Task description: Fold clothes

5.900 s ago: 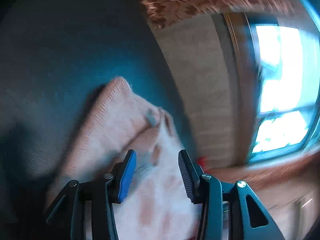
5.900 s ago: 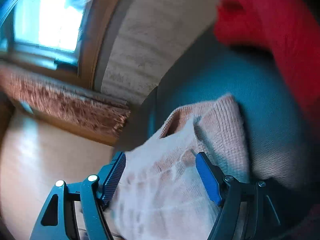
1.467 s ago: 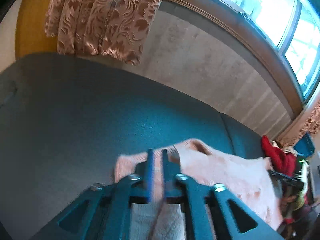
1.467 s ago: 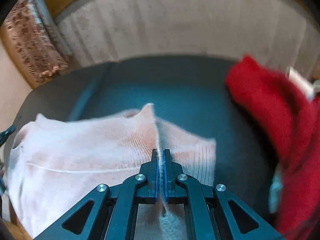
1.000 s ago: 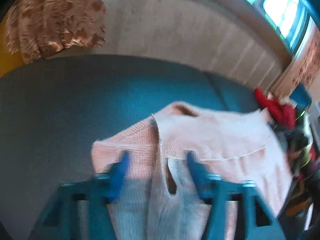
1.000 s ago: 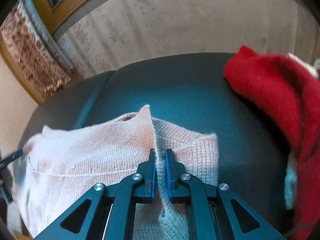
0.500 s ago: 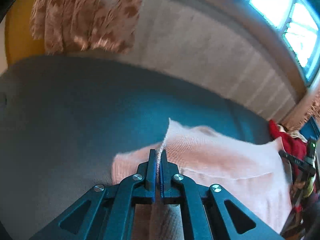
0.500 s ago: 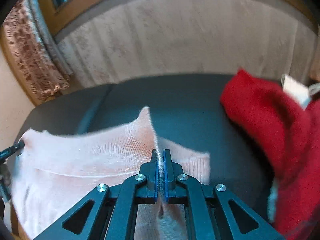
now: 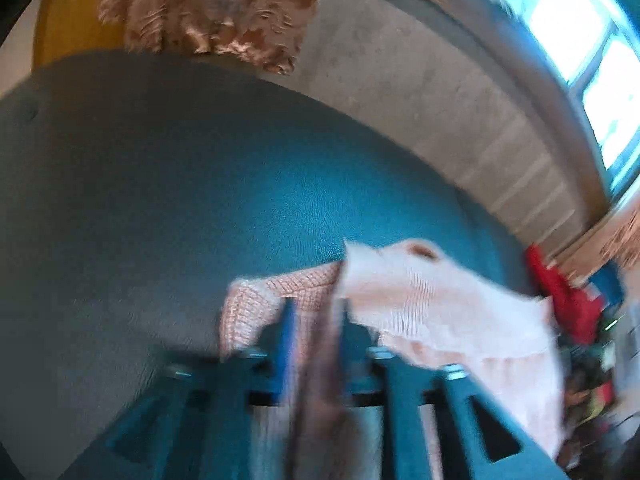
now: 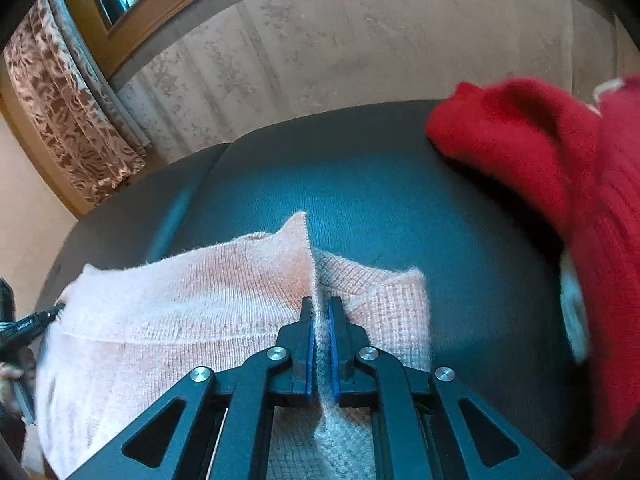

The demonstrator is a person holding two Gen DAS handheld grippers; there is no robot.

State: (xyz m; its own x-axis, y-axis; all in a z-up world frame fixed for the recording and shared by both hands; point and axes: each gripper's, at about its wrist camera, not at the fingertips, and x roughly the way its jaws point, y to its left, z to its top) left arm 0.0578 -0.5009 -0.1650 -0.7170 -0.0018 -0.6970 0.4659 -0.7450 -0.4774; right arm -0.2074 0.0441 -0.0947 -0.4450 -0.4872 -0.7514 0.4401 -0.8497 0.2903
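Releasing on the left: left gripper (image 9: 314, 322) jaws just opened, pale pink knitted sweater (image 9: 432, 300) loose between them, lying on the dark teal upholstered seat (image 9: 168, 184). Right gripper (image 10: 319, 320) pinches its fold to keep it taut. Red knitted garment (image 10: 552, 160) at 2 o'clock.

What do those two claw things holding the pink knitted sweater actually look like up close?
Each is a matte black plastic claw with two straight fingers. The right gripper has slim blue ribbed pads inside its fingers, triangular cut-outs in the black linkage and round silver screws at the pivots. The left gripper is blurred but shows the same black frame and blue pads.
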